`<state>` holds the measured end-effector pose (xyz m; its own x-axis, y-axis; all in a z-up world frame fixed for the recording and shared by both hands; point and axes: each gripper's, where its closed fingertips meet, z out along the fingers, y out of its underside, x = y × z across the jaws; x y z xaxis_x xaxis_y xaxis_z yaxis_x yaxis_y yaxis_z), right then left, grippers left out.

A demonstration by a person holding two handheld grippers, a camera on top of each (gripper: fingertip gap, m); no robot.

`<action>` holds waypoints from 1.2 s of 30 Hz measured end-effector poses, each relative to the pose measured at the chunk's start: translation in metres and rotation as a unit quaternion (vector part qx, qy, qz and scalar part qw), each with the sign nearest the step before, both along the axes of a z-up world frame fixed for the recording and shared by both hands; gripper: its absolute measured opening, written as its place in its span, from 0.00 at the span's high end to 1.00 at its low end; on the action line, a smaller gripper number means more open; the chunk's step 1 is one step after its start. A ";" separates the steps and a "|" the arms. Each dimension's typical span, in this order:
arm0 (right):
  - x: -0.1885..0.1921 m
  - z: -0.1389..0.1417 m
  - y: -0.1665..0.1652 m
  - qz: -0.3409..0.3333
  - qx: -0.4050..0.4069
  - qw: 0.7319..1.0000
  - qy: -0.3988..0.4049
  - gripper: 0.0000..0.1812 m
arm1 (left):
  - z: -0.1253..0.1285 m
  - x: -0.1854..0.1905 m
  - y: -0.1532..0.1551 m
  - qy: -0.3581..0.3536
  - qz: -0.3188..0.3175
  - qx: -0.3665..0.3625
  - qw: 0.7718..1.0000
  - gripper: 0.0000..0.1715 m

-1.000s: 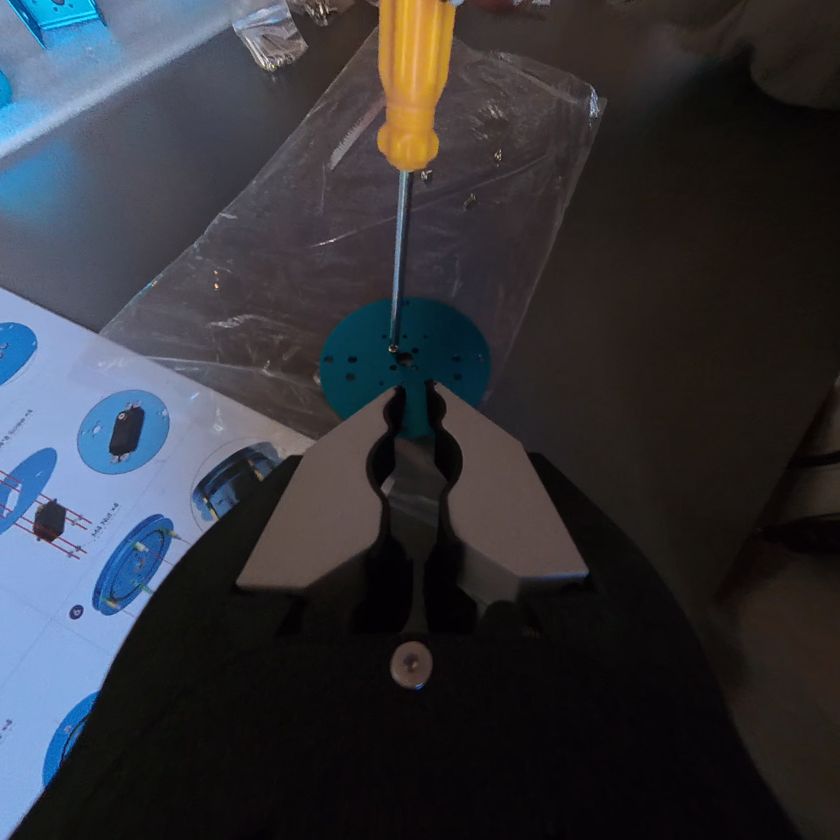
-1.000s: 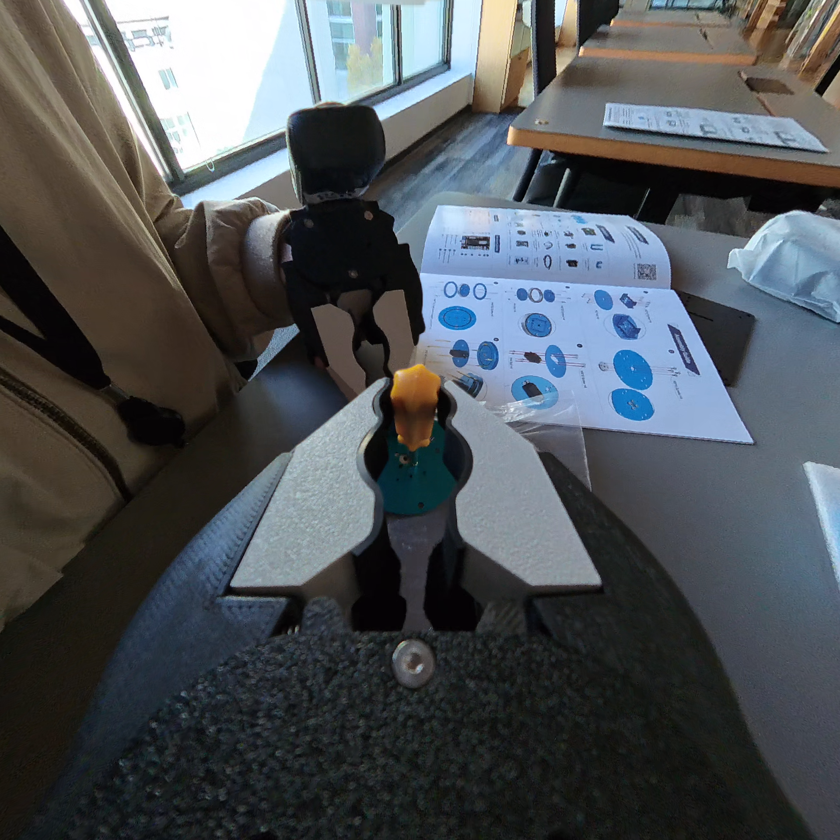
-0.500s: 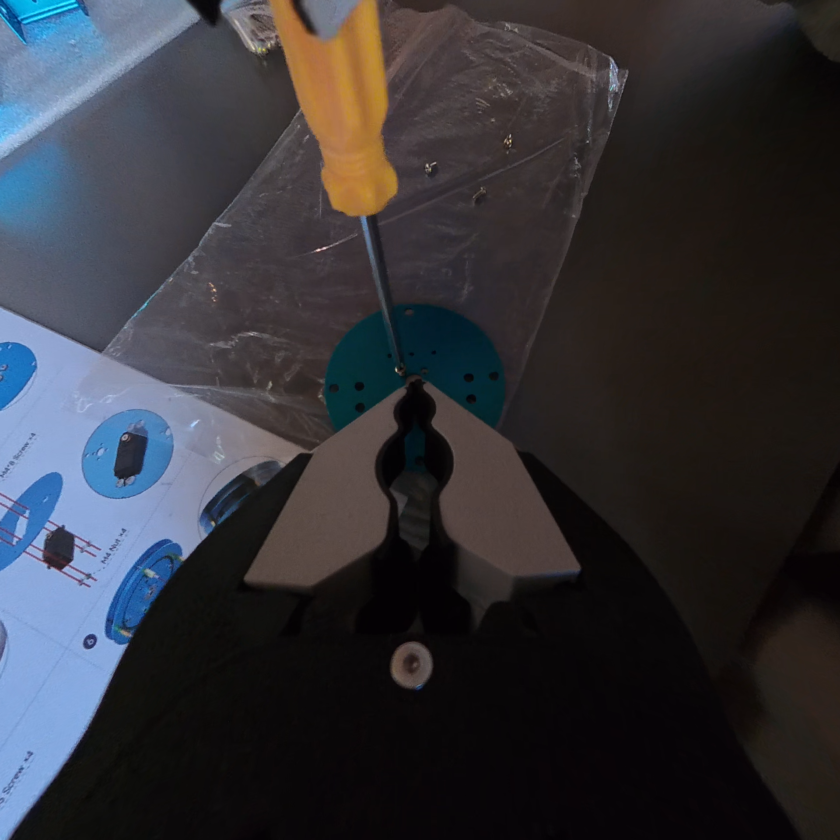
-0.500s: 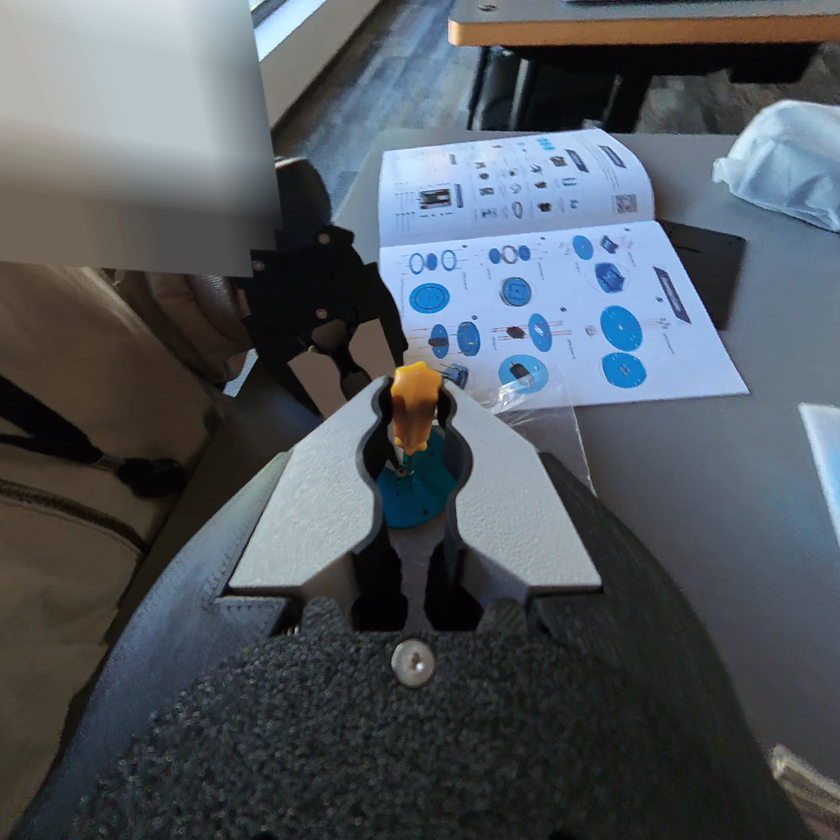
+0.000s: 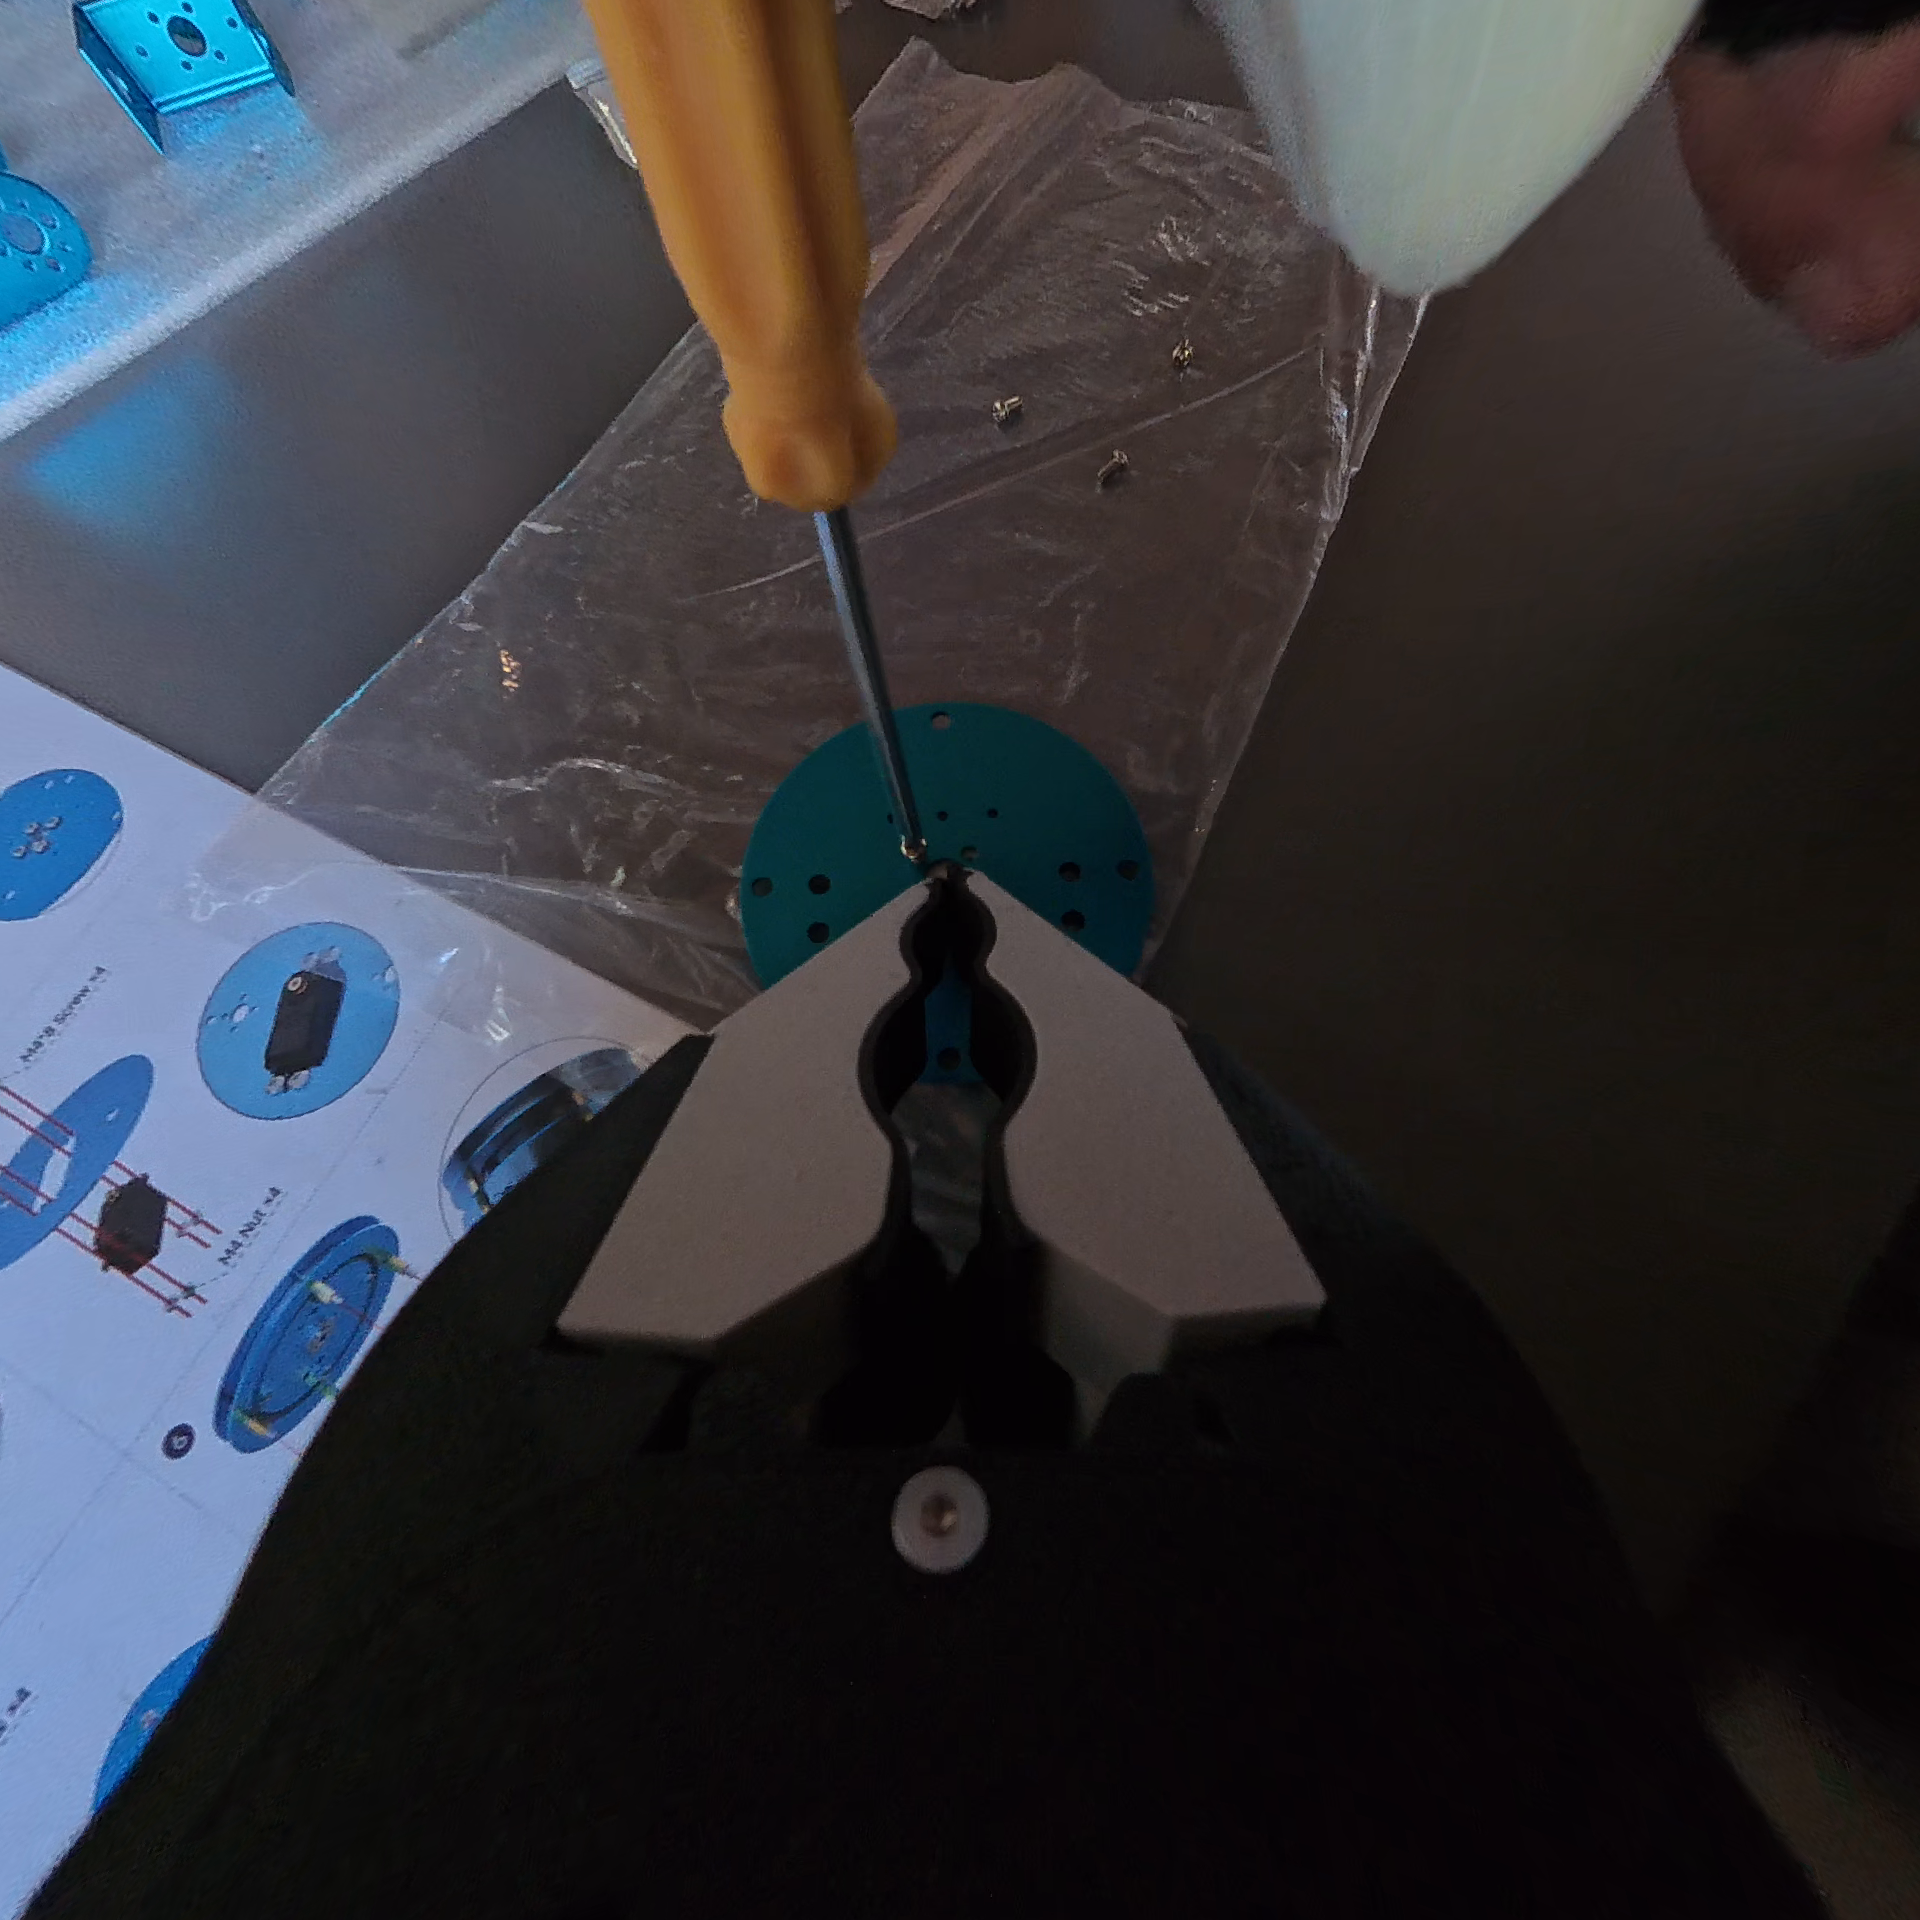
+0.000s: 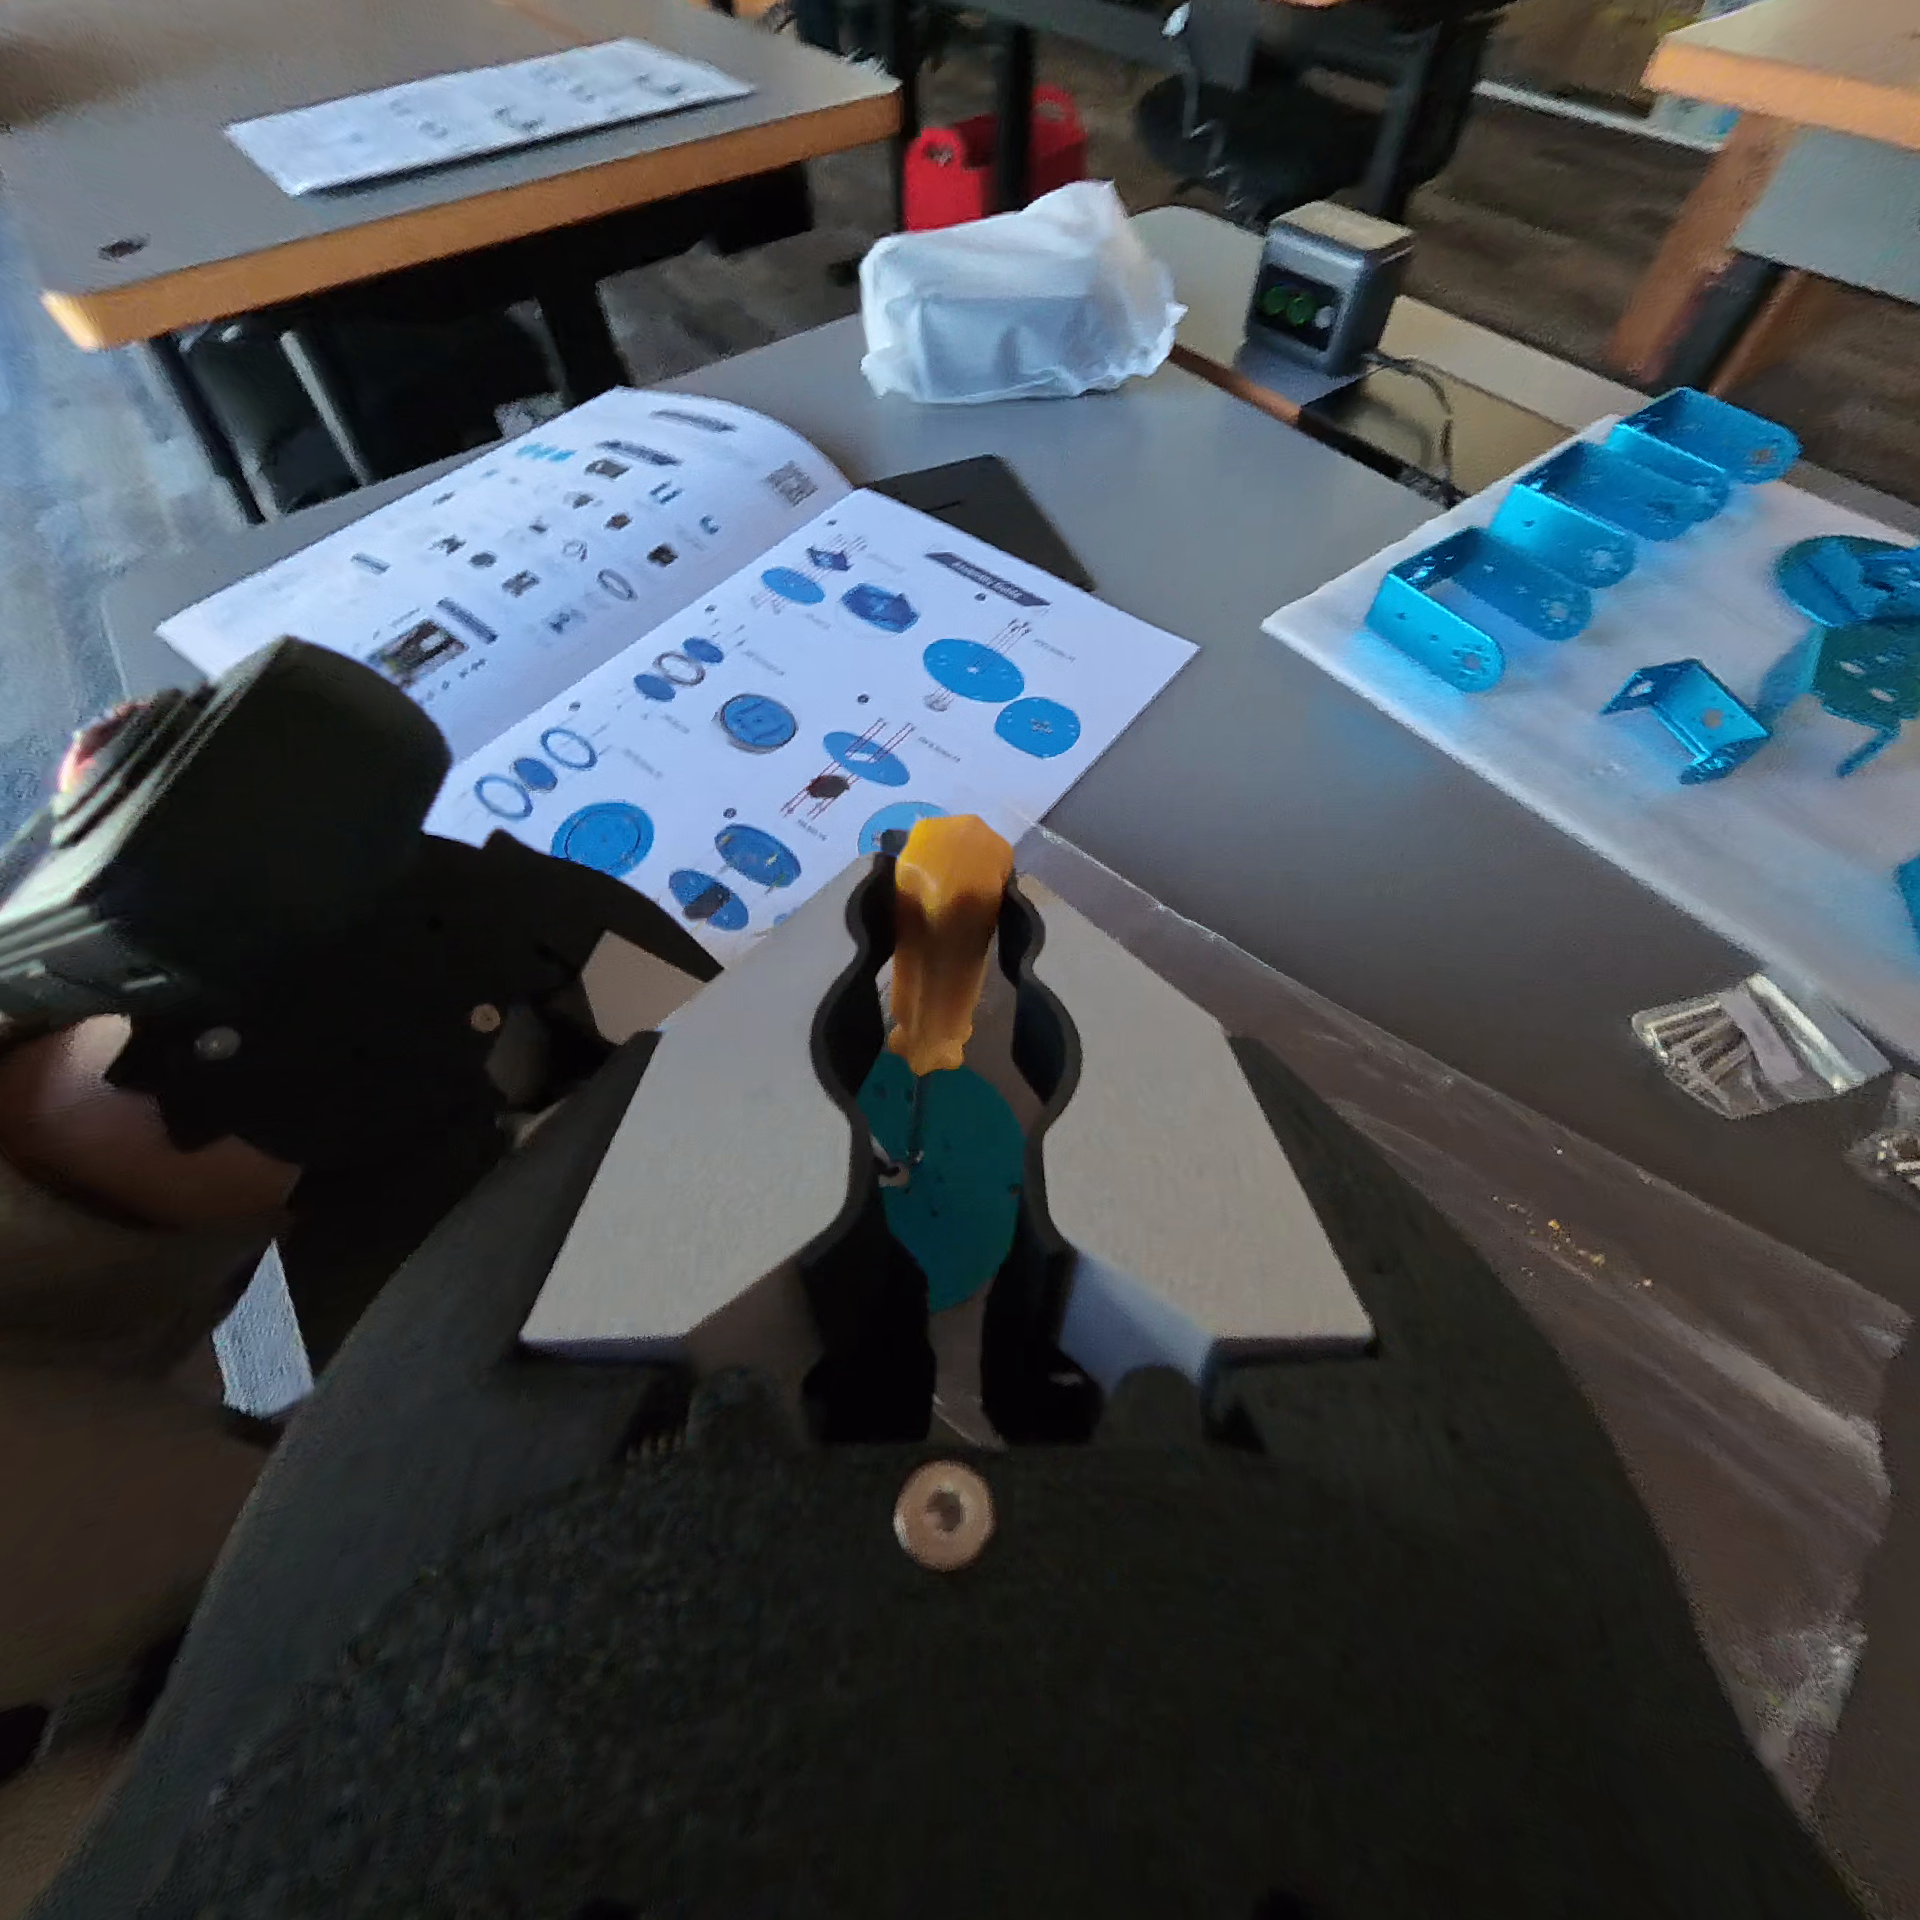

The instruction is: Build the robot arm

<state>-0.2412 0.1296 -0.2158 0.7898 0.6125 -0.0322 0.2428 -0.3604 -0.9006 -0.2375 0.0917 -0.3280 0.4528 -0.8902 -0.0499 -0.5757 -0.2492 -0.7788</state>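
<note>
A teal round disc with several holes lies on a clear plastic bag. My left gripper is shut, and its tips rest on the disc near its centre. My right gripper is shut on the yellow handle of a screwdriver. In the left wrist view the screwdriver leans in from the upper left. Its metal shaft ends on a small screw at the disc's centre, just ahead of my left fingertips. The disc shows between my right fingers, with the left gripper beside it.
An open instruction booklet lies left of the bag. Three loose screws lie on the bag. Blue metal brackets sit on a white sheet at right, near a small bag of screws. A white wrapped bundle and a grey box stand farther off. Left tips to right tips: about 12 cm.
The screwdriver handle has tilted to the left while its tip stays at the disc's centre. The right wrist view has swung to the right. My left fingers have closed and moved up the disc.
</note>
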 end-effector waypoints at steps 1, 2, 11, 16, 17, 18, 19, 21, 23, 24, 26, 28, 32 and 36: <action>0.000 0.001 0.000 -0.016 0.004 1.000 0.010 0.90 | 0.000 0.000 0.000 -0.001 0.001 -0.002 1.000 1.00; 0.000 0.001 0.000 -0.030 0.011 0.999 0.016 0.90 | 0.000 0.000 0.000 -0.002 0.001 -0.004 1.000 1.00; -0.001 0.002 0.000 -0.065 0.011 0.997 0.041 0.90 | 0.000 0.001 0.000 -0.006 0.001 -0.011 1.000 1.00; 0.002 0.002 0.001 -0.082 0.008 0.996 0.044 0.90 | 0.000 0.002 -0.001 -0.002 -0.002 -0.003 1.000 1.00; 0.003 0.002 0.001 -0.084 0.007 0.995 0.044 0.90 | 0.000 0.002 -0.001 -0.002 -0.001 -0.002 1.000 1.00; 0.003 0.001 0.001 -0.086 0.007 0.995 0.044 0.90 | 0.000 0.002 0.000 -0.002 0.002 -0.002 1.000 0.99; 0.003 0.001 0.001 -0.086 0.007 0.995 0.043 0.90 | 0.001 0.002 0.002 -0.004 0.006 -0.002 1.000 0.96; 0.003 0.001 0.000 -0.087 0.006 0.996 0.037 0.90 | 0.003 0.003 0.002 -0.012 0.010 -0.004 1.000 0.92; 0.003 0.000 0.000 -0.088 0.007 0.996 0.030 0.90 | 0.009 0.003 0.003 -0.034 0.015 -0.001 0.999 0.91; 0.003 0.000 -0.001 -0.087 0.006 0.996 0.029 0.90 | 0.014 0.004 0.004 -0.050 0.019 0.002 0.999 0.91; 0.002 0.001 -0.001 -0.085 0.006 0.996 0.025 0.90 | 0.023 0.006 0.006 -0.077 0.028 0.008 0.997 0.91; 0.002 0.001 -0.002 -0.083 0.006 0.996 0.023 0.90 | 0.031 0.007 0.010 -0.093 0.038 0.022 0.995 0.91; 0.002 0.001 -0.003 -0.080 0.001 0.997 0.024 0.90 | 0.037 0.009 0.016 -0.097 0.041 0.043 0.994 0.92; 0.000 0.001 -0.003 -0.075 0.002 0.997 0.025 0.90 | 0.038 0.013 0.017 -0.101 0.033 0.055 0.993 0.97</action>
